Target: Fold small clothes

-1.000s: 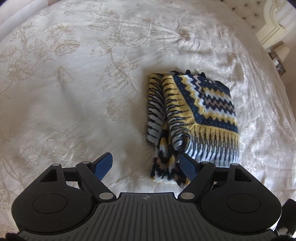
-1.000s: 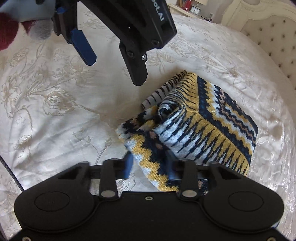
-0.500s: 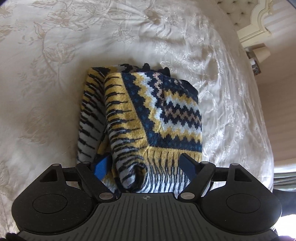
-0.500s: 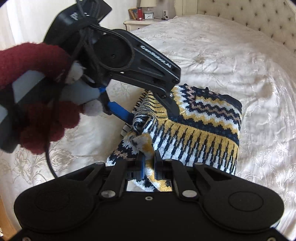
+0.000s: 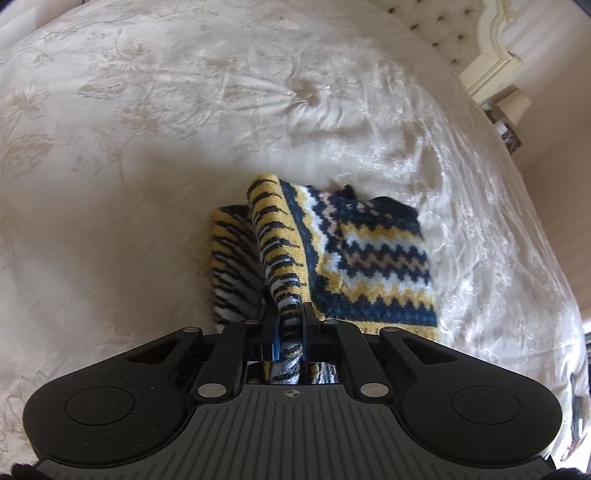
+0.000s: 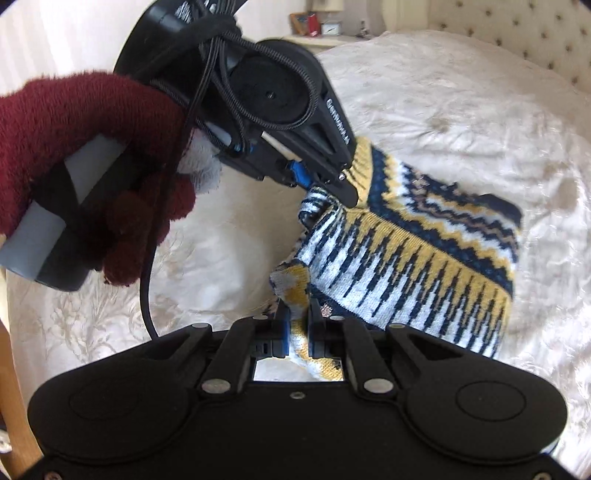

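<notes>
Since a second ago my left gripper (image 5: 290, 326) has come in from beside the garment and its jaws have just been closing; they are now clamped on a raised ridge of the knitted sweater (image 5: 354, 258). My right gripper (image 6: 298, 325) was nearly shut then and is now pinched tight on a loose corner of the same knit, which it has lifted a little off the bed (image 5: 147, 147).

The sweater lies on the cream embroidered bedspread, already folded into a compact block, with one striped layer still standing proud along its left edge in the left wrist view. I judge I am in the middle of a further fold: both grippers have their hold, and the carry has not begun.

In the left wrist view the block's long axis runs away from my gripper, towards the headboard (image 5: 436, 22); the ribbed, striped hem sits at the near end and the zigzag bands cross the axis. In the right wrist view the hem faces me, and the left gripper (image 6: 332, 181) bites at its far left corner, held by a hand in a dark red glove (image 6: 92, 177).

Next I think both held points should rise together and travel across the block, kept level so the layers underneath do not drag or unroll.
</notes>
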`<state>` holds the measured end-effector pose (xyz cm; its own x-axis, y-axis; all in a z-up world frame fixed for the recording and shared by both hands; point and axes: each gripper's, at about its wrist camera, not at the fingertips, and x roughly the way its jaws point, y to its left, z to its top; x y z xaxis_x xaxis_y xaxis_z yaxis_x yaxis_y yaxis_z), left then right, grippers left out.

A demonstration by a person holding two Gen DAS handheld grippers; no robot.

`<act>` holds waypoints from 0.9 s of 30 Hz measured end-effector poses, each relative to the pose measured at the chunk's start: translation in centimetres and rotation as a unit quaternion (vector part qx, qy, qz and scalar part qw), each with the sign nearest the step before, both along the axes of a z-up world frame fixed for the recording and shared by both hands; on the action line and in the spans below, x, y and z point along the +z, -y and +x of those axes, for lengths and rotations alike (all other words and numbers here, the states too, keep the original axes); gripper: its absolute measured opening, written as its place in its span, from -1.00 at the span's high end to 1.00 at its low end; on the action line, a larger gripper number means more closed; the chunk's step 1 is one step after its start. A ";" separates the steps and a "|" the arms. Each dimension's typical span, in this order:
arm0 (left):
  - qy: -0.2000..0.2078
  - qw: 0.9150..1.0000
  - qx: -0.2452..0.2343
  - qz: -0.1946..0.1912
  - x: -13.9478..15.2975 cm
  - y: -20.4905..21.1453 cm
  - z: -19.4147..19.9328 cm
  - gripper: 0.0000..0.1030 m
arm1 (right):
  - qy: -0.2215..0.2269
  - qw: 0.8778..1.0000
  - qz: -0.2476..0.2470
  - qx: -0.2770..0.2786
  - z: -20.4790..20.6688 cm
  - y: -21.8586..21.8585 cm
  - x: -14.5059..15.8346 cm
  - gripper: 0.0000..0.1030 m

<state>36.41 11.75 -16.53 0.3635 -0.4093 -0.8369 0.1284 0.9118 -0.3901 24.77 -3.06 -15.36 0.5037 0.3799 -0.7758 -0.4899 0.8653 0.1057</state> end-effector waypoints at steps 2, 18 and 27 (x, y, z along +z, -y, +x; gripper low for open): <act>-0.016 1.000 0.013 0.007 -1.6 -0.6 0.5 0.82 | -0.019 1.000 -0.013 0.014 0.6 -1.1 -1.5 0.70; 0.019 0.999 0.044 -0.011 -0.7 -3.3 -1.3 0.01 | -0.056 0.996 0.069 0.004 1.1 4.5 -0.5 -0.44; -0.015 0.999 0.030 -0.043 -1.2 -2.8 -4.7 -0.18 | -0.077 0.978 0.140 -0.137 5.1 13.7 -0.8 -0.47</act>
